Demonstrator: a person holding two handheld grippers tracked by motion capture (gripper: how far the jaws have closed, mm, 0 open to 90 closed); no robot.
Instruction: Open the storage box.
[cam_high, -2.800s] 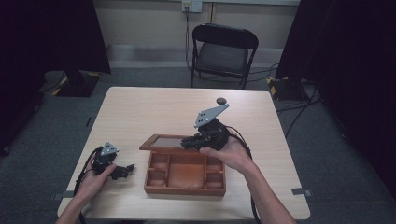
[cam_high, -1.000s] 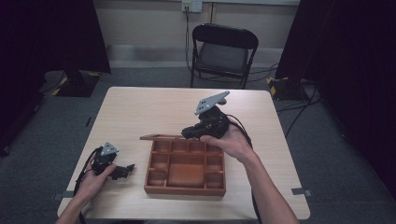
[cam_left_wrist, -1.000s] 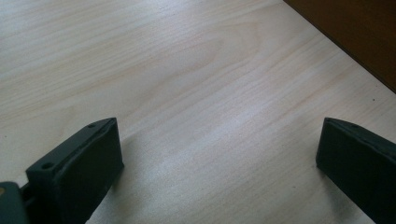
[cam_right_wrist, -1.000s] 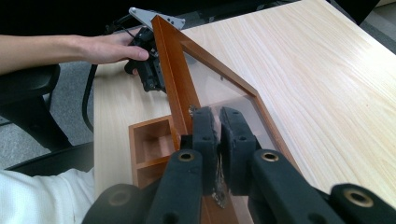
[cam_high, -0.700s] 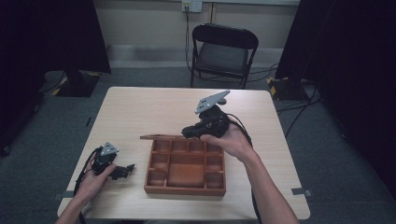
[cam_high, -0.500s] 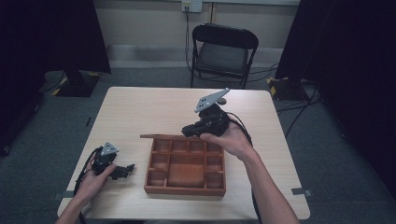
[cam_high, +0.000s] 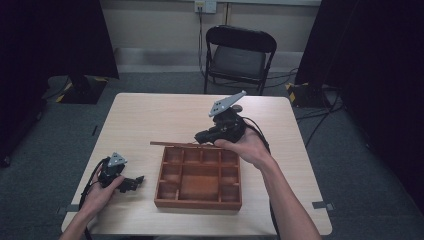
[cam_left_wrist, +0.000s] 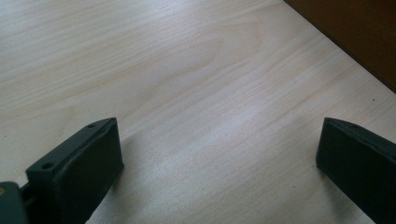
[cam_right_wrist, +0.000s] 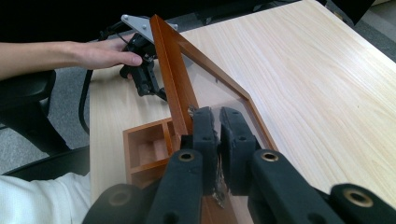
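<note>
A brown wooden box (cam_high: 197, 204) with several open compartments sits on the table's near middle. Its lid (cam_high: 175, 145), a wooden frame (cam_right_wrist: 170, 70) around a clear pane, is lifted off the box's top and appears as a thin strip over the back edge in the high view. My right gripper (cam_high: 201, 137) (cam_right_wrist: 215, 122) is shut on the lid's frame at its right end. The box's compartments (cam_right_wrist: 149, 144) lie below the jaws. My left gripper (cam_high: 135, 182) (cam_left_wrist: 217, 154) rests open on the table left of the box, nothing between its jaws.
The light wooden table (cam_high: 150, 115) has bare room behind and left of the box. A corner of the box (cam_left_wrist: 355, 32) appears at the upper right of the left gripper view. A black folding chair (cam_high: 240, 55) stands beyond the far edge.
The right gripper has risen and moved back with the lid, swinging it from low over the box to raised. During the last second it barely moves. The left gripper stays put.
</note>
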